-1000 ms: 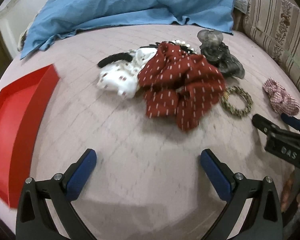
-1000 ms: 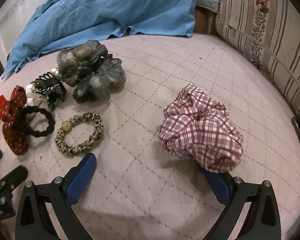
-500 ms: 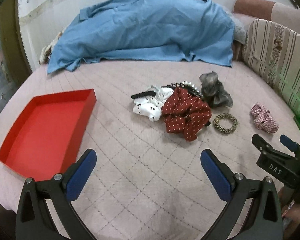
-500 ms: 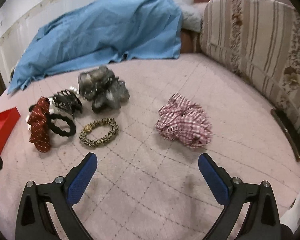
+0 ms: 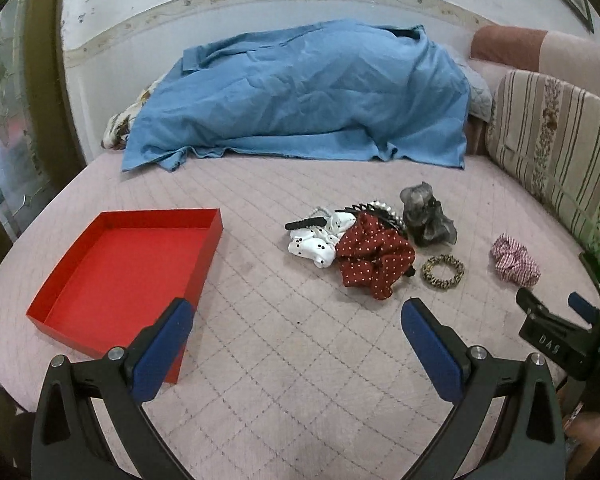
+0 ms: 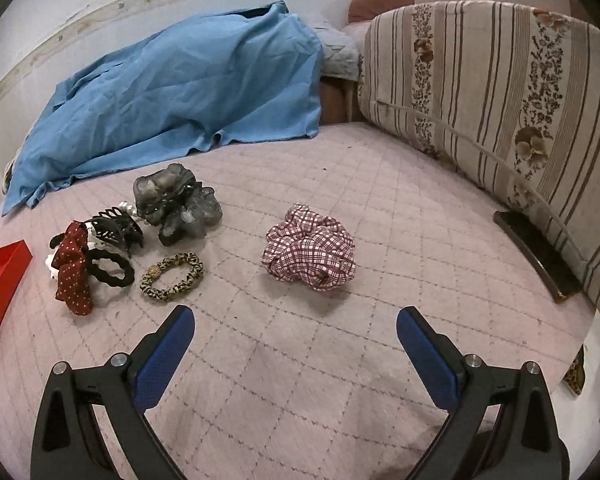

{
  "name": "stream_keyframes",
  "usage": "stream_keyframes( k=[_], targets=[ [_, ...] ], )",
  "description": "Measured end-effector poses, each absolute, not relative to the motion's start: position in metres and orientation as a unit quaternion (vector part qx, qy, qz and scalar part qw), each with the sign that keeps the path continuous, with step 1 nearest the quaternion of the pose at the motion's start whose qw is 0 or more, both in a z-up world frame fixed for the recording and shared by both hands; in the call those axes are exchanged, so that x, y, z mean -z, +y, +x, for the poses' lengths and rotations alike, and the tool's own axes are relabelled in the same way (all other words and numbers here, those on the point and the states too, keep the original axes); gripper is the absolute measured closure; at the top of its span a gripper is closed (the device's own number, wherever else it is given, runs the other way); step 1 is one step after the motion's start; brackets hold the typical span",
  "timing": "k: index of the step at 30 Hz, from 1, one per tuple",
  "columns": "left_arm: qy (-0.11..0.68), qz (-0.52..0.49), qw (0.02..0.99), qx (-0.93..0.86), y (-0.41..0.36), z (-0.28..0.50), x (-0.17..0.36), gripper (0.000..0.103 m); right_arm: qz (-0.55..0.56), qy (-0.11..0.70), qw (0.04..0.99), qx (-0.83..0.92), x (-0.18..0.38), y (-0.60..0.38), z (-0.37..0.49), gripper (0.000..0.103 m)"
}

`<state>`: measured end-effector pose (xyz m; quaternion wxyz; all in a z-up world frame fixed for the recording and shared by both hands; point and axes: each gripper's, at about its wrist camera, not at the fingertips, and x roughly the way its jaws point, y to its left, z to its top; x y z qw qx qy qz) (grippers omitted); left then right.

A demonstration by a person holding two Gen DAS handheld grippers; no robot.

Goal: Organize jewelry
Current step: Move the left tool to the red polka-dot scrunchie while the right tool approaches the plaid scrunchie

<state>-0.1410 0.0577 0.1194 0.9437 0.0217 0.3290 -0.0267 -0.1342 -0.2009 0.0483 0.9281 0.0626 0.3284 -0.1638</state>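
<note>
The left gripper [image 5: 296, 320] hung with its jaws spread wide and nothing between them. The right gripper [image 6: 294, 328] was likewise wide apart and empty.

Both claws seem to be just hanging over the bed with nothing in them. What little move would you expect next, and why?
Probably the right claw eases forward and down over the plaid scrunchie. It is open and empty, and that scrunchie lies alone straight ahead of it, apart from the pile of hair pieces. The red tray holds nothing yet, so picking up comes first. The left claw is open too.
</note>
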Motion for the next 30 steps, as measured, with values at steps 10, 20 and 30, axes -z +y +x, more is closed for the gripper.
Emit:
stream_keyframes(
  k=[10, 20, 30],
  targets=[
    [0.325, 0.026, 0.945, 0.015, 0.057, -0.149, -0.121, 0.000, 0.048, 0.330, 0.929, 0.162, -0.047, -0.194, -0.136, 0.001],
    [0.337, 0.037, 0.940, 0.025, 0.053, -0.147, -0.113, 0.000, 0.033, 0.335, 0.929, 0.154, -0.045, -0.188, -0.134, 0.001],
    [0.353, 0.044, 0.934, 0.030, 0.049, -0.145, -0.104, 0.000, 0.030, 0.335, 0.930, 0.151, -0.044, -0.185, -0.132, 0.001]
  ],
)
